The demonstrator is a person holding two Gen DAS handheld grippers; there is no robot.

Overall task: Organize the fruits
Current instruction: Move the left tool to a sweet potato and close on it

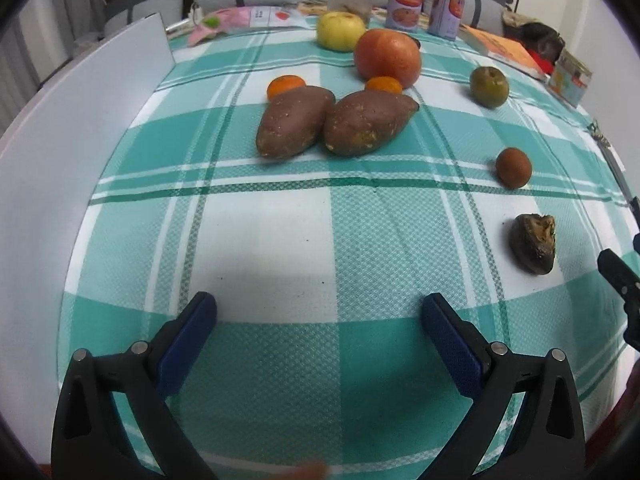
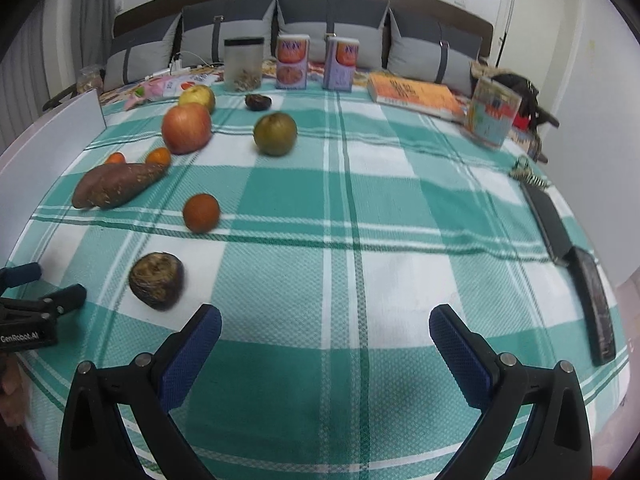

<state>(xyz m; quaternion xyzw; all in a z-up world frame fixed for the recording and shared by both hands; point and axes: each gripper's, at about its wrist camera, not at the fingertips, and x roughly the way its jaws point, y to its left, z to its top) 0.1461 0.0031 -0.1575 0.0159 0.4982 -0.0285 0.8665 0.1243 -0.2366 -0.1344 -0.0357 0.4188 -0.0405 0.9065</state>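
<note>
On the checked cloth [image 1: 280, 240] lie two sweet potatoes [image 1: 332, 124] side by side, with a red apple [image 1: 387, 58] behind. Left claw [image 1: 319, 320] and right claw [image 2: 325, 330] both hang wide open, holding nothing.

Jar [image 2: 243, 65], 2 boxes [image 2: 292, 62], book [image 2: 414, 94], phone [image 2: 596, 306].

Teal-and-white checked cloth [image 1: 280, 240]; red apple [image 1: 387, 57], yellow apple [image 1: 340, 31], olive-green fruit [image 2: 275, 134], purple-brown sweet potatoes [image 1: 294, 120], orange book [image 2: 416, 94], blue pads [image 2: 192, 354].
</note>
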